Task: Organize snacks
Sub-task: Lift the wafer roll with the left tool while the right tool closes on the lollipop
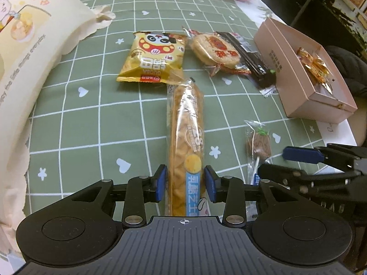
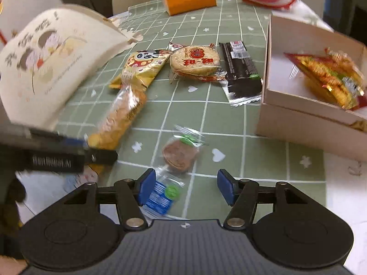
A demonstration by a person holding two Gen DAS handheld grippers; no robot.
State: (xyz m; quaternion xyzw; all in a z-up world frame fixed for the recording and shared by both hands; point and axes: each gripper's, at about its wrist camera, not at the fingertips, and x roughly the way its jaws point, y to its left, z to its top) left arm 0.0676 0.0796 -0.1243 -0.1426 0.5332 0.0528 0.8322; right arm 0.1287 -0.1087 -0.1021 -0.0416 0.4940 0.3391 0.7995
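Labels | yellow snack bag (image 1: 152,57): "GUOBA" | bread pack (image 1: 185,146): "28"

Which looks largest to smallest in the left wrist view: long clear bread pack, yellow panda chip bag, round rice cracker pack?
1. Long clear bread pack, though nearest the camera.
2. Yellow panda chip bag.
3. Round rice cracker pack.

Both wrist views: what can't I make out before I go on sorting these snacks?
- Long bread pack: near end hidden under the left gripper body, left wrist view; whether the jaws press it is unclear.
- Pink box: right side cut off by the frame edge, right wrist view.
- Gold packet in the box: print blurred, right wrist view.
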